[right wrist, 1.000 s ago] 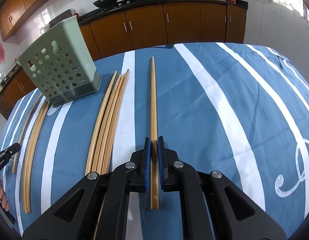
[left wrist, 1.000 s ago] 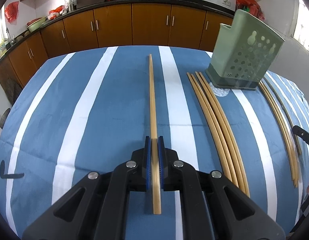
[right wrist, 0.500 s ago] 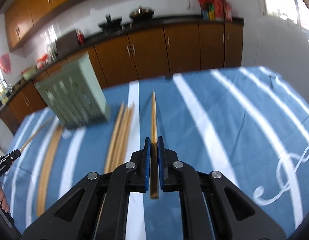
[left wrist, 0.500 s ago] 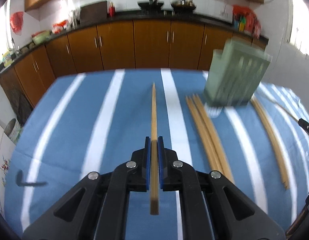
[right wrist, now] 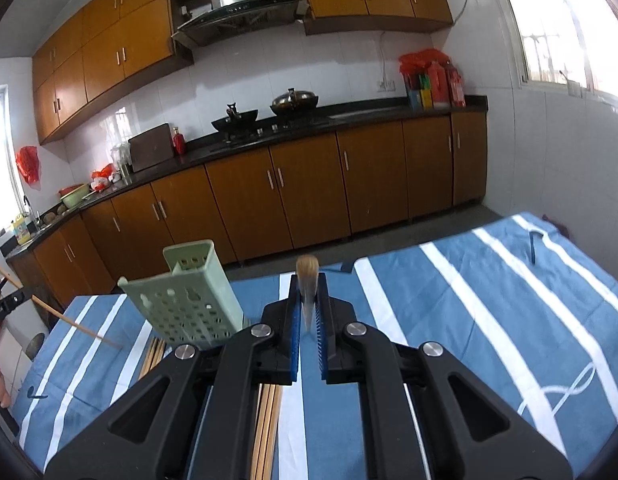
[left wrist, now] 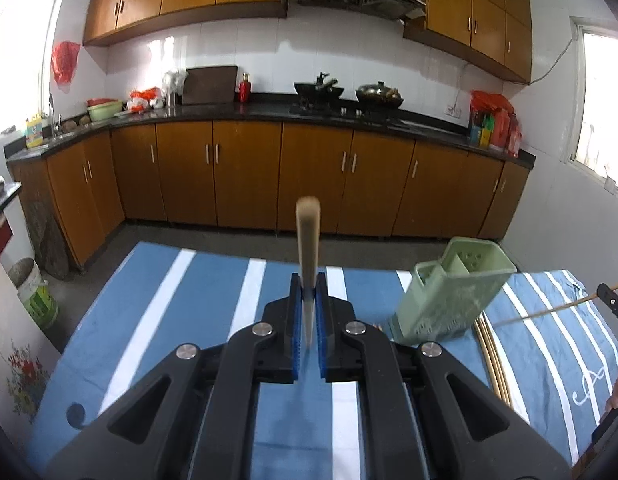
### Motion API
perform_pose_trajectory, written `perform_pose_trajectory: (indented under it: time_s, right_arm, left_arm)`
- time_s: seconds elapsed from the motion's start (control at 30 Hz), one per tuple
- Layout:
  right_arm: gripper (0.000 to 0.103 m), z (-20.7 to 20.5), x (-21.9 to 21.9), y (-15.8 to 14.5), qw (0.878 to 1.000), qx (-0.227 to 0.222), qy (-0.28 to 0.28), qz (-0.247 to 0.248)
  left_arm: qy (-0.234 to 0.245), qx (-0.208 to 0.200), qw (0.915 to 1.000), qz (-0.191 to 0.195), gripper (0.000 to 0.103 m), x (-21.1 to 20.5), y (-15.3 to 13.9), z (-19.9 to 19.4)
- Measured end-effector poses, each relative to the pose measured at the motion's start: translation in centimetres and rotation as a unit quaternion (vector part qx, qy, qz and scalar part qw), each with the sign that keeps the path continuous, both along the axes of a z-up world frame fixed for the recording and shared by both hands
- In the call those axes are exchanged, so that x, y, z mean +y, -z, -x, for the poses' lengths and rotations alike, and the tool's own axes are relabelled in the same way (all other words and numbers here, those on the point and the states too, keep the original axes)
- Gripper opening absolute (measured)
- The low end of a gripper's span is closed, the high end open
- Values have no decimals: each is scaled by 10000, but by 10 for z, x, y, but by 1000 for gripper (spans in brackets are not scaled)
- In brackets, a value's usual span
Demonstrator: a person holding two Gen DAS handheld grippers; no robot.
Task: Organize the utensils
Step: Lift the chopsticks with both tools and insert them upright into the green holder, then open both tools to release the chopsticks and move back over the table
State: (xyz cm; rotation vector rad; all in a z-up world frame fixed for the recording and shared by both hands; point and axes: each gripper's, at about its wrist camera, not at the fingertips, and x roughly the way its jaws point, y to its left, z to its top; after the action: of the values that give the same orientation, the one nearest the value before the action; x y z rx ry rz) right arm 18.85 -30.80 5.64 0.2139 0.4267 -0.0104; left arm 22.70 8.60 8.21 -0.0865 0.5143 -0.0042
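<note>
My left gripper [left wrist: 307, 294] is shut on a wooden chopstick [left wrist: 307, 240] and holds it up off the table, tip pointing away at the cabinets. My right gripper [right wrist: 307, 300] is shut on another wooden chopstick [right wrist: 307, 280], also raised and seen end-on. The pale green perforated utensil holder [left wrist: 449, 292] stands on the blue striped tablecloth [left wrist: 189, 300] to the right of the left gripper; in the right wrist view the holder [right wrist: 185, 300] is to the left. The right gripper's chopstick [left wrist: 549, 312] shows at the left view's right edge. Several loose chopsticks [left wrist: 495, 356] lie beside the holder.
More loose chopsticks [right wrist: 155, 356] lie on the cloth below the holder in the right wrist view, where the left gripper's chopstick [right wrist: 75, 326] slants at the left. Brown kitchen cabinets [left wrist: 249, 172] and a black counter stand beyond the table's far edge. A bucket [left wrist: 35, 292] is on the floor, left.
Both grippers have lifted their chopsticks off the table and tilted up, so the views now face the kitchen wall. The holder now sits lower in both views.
</note>
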Motion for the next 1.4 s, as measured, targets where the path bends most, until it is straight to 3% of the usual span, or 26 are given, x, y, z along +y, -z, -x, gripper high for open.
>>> perform_pose_trajectory:
  time_s: [0.17, 0.4, 0.57, 0.7, 0.9, 1.1, 1.17, 1.23, 1.27, 1.4]
  right_arm:
    - [8, -12, 5, -23, 9997, -222, 10, 138]
    - [8, -8, 15, -97, 9906, -1364, -101, -35]
    - [8, -4, 30, -118, 9807, -1889, -429, -255]
    - [8, -13, 48, -108, 9807, -1825, -690, -124]
    - [8, -35, 65, -80, 9879, -1303, -832, -94]
    - [8, -38, 66, -73, 9913, -1056, -771, -140]
    - [15, -35, 65, -72, 9913, -1035, -788, -174]
    - [40, -32, 64, -73, 9911, -1071, -768, -196]
    - [41, -28, 63, -75, 9906, -1122, -753, -192]
    - [42, -17, 59, -79, 9900, -1210, -700, -176]
  left_arm:
    - [-4, -185, 9998, 48, 8, -2, -26, -13]
    - [316, -907, 9952, 173, 8, -28, -88, -12]
    - [651, -1310, 9883, 442, 8, -54, -115, -2]
    - [981, -1242, 9848, 717, 8, -72, -110, -5]
    - [1153, -872, 9878, 573, 8, -98, -74, -28]
    - [1185, -511, 9899, 584, 8, -101, -50, -45]
    - [1157, -497, 9901, 622, 12, -97, -48, -45]
    - [1134, -517, 9901, 653, 21, -94, -47, -42]
    - [1101, -553, 9902, 653, 26, -93, -49, -40]
    - [1044, -652, 9898, 717, 29, -84, -50, -28]
